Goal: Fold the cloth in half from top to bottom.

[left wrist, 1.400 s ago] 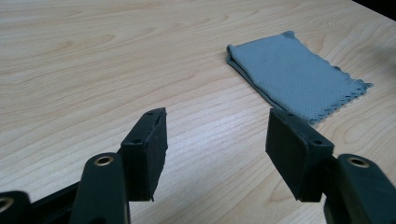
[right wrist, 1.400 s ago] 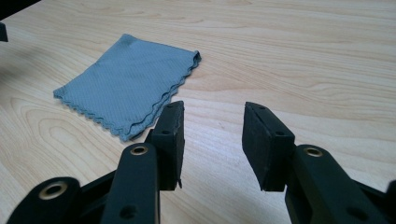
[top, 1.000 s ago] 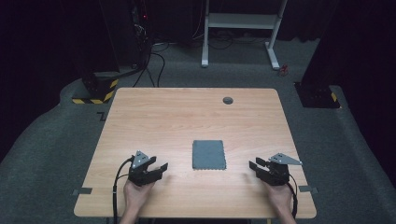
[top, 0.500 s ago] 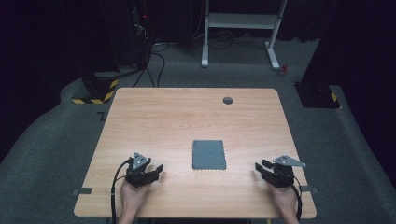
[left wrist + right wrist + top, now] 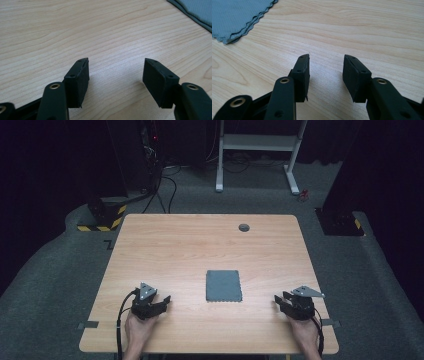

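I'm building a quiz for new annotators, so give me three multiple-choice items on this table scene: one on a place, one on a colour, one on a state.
1. Where does the folded cloth lie?
A. Between the two grippers, on the table
B. At the table's far left corner
C. On the floor

2. What colour is the cloth?
A. Red
B. Grey
C. Yellow

3. How does the left gripper stand?
A. Shut on the cloth
B. Open, nothing between the jaws
C. Shut on a cable

Key:
1. A: in the high view it sits on the table, with the left gripper on one side and the right gripper on the other.
2. B: it looks grey in every view.
3. B: the left gripper view shows bare wood between the parted jaws.
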Motion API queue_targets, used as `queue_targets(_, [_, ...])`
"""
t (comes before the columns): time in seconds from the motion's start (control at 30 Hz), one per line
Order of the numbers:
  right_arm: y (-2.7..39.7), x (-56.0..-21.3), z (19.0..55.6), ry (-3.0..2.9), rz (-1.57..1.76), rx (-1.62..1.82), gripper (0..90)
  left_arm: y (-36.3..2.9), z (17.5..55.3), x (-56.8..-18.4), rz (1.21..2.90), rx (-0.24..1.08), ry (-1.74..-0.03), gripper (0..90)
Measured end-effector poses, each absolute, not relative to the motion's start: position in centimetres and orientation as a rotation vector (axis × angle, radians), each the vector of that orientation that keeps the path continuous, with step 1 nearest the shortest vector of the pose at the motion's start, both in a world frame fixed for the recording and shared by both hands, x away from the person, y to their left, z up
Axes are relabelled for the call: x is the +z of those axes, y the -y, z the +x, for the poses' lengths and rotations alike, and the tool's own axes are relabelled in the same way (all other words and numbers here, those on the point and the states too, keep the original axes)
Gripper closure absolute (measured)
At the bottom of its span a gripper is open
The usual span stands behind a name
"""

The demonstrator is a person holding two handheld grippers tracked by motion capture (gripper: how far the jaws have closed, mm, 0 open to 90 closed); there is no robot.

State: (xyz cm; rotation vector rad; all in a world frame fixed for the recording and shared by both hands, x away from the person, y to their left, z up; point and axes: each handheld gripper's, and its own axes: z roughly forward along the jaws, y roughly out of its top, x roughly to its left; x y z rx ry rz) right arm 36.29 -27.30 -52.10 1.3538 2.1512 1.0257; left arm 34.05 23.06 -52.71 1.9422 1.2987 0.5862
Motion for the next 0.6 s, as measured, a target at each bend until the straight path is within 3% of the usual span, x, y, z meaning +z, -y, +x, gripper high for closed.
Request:
queue_targets(0.37, [27.13, -52.18, 36.40, -2.165, 1.354, 0.988, 50.8, -23.07, 34.19, -52.77, 1.961, 0.599, -1.306, 36.7])
queue_targets(0.6, [26.42, -52.22, 36.22, -2.183, 1.311, 0.943, 42.9, -22.62, 34.21, -52.80, 1.968, 0.593, -1.314, 28.9])
